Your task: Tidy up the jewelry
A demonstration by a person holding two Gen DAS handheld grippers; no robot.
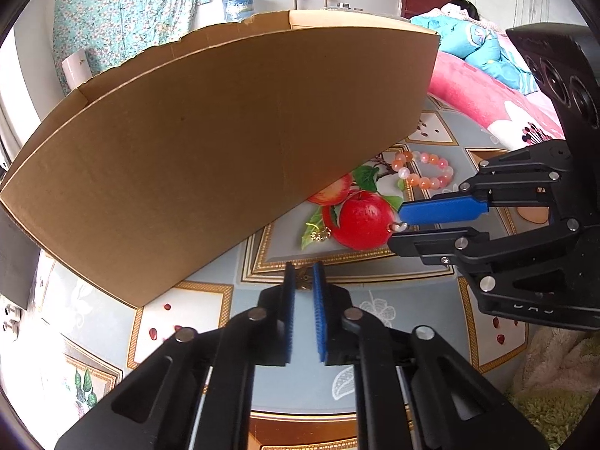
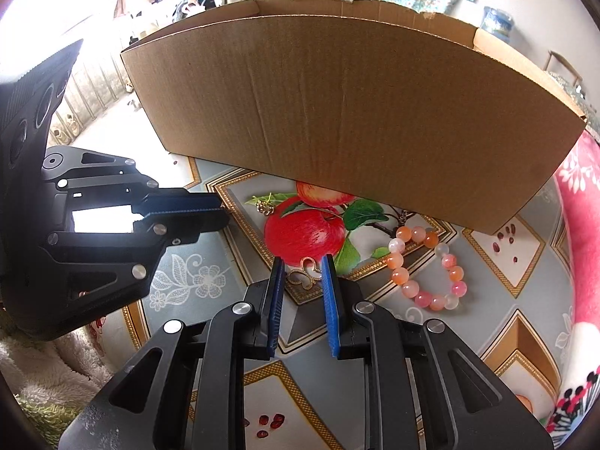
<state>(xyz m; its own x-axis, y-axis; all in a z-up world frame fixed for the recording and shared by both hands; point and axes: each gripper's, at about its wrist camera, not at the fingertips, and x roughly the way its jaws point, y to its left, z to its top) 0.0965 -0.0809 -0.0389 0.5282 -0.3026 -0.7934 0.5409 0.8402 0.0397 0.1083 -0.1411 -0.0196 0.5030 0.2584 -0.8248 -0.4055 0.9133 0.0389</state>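
Note:
A brown cardboard box stands on the patterned tablecloth; it also fills the upper part of the right wrist view. My left gripper is shut on a small gold piece; seen from the right wrist view it is closed. My right gripper is shut on a gold butterfly-shaped piece, which also shows in the left wrist view. A pink and orange bead bracelet lies to the right of it. A small gold charm lies on the apple print near the box.
A pink floral blanket borders the table on the right. A fluffy white and green fabric lies at the near left. Loose red seeds dot the cloth.

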